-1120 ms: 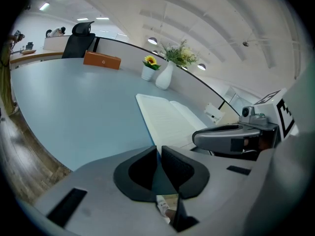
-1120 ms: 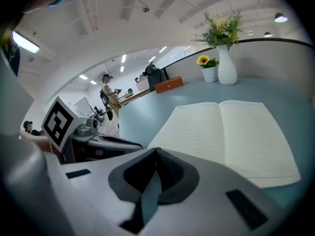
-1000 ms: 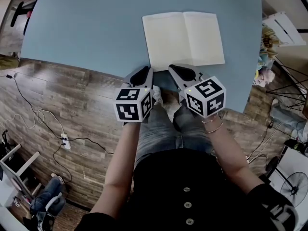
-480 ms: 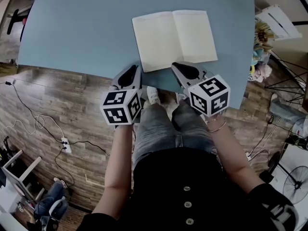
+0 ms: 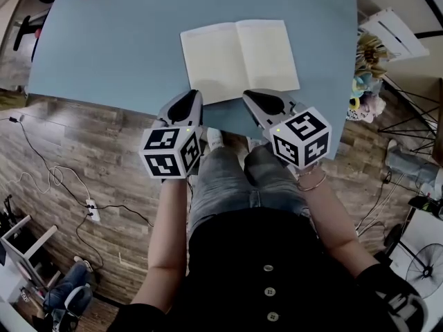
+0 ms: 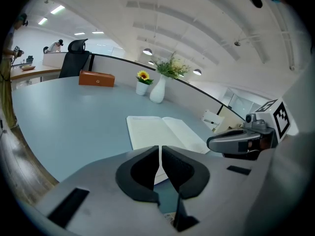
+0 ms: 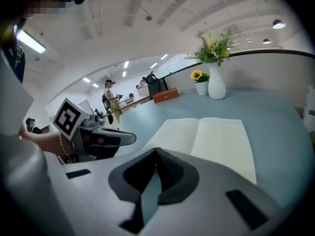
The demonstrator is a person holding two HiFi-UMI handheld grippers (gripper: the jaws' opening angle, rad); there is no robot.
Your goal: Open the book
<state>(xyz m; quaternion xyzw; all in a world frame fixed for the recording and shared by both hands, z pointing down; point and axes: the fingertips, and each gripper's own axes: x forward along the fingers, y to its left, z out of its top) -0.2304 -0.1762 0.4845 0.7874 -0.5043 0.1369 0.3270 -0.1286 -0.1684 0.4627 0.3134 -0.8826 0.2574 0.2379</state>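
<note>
No words or numbers are showing legibly. Black-and-white square codes are facing up on a cube behind the left gripper and another behind the right gripper.

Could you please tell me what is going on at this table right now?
A person stands at the near edge of a blue table with a gripper in each hand. The book lies flat and open on the table, both pages showing, so the opening looks done. The left gripper and the right gripper sit just short of the book's near edge, jaws together and holding nothing. A white vase and an orange box stand at the far side.
</note>
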